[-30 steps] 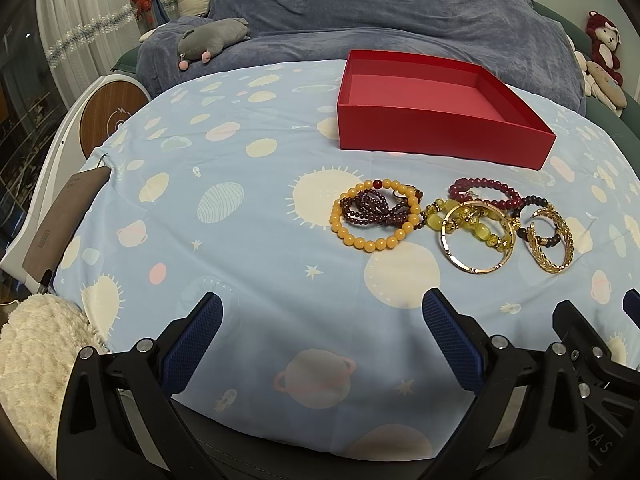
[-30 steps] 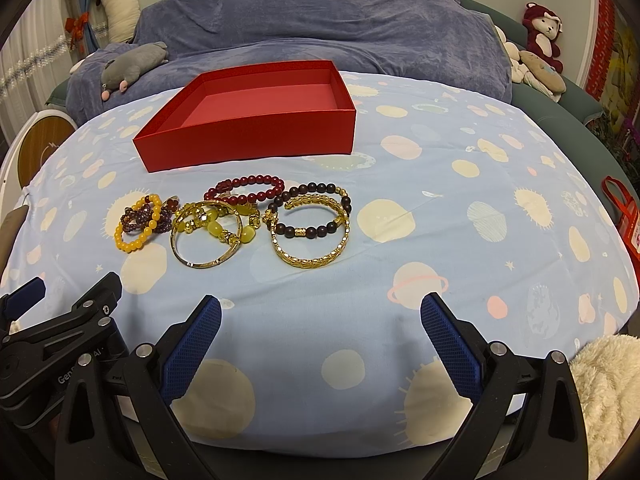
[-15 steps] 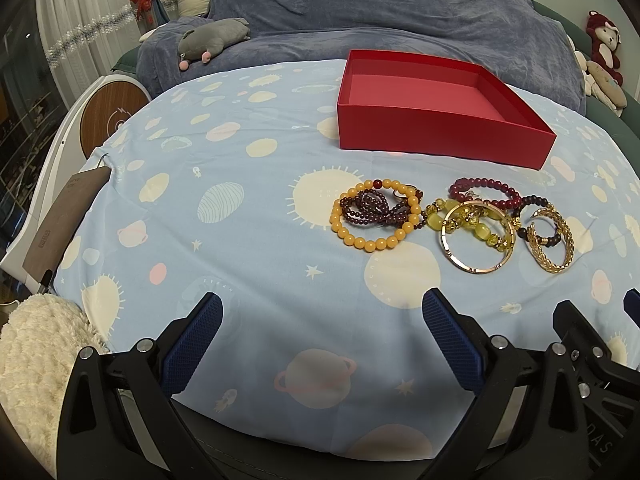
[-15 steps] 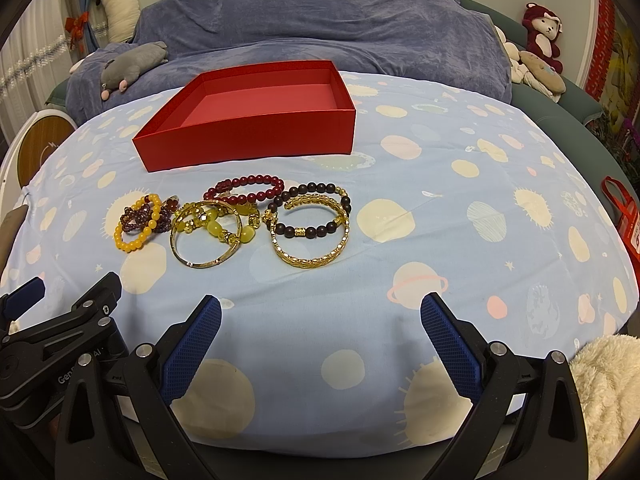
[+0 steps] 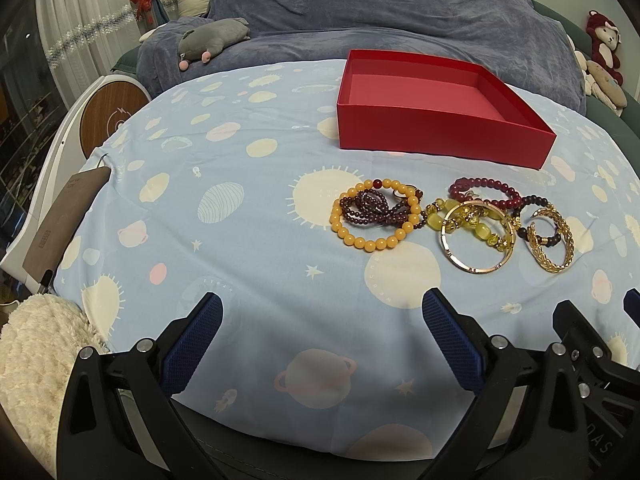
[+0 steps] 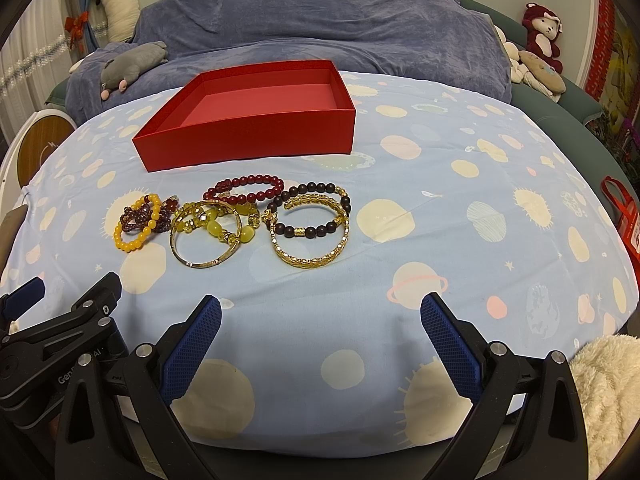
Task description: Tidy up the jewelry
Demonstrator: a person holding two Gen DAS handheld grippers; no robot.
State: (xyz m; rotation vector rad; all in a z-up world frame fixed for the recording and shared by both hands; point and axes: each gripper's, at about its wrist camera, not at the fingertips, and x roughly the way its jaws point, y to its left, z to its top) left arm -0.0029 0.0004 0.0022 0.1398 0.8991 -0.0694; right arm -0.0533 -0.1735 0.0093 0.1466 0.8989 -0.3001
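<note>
An empty red box [image 5: 436, 136] [image 6: 256, 140] stands at the back of the table. In front of it lie several bracelets in a row: an orange bead bracelet [image 5: 374, 242] [image 6: 134, 240] over a purple one, a plain gold bangle [image 5: 476, 268] [image 6: 200, 262] with yellow-green beads, a dark red bead bracelet [image 6: 244, 182], a dark brown bead bracelet [image 6: 316, 230] and a gold chain bangle [image 5: 554, 266] [image 6: 312, 258]. My left gripper [image 5: 322, 340] and right gripper [image 6: 320, 340] are both open and empty, near the table's front edge, short of the bracelets.
The table wears a light blue planet-print cloth [image 5: 240, 240]. A blue sofa with a grey plush [image 5: 212, 40] lies behind it, and stuffed toys [image 6: 540, 36] sit at the right. A white fluffy cloth [image 5: 36, 364] lies at the front left corner.
</note>
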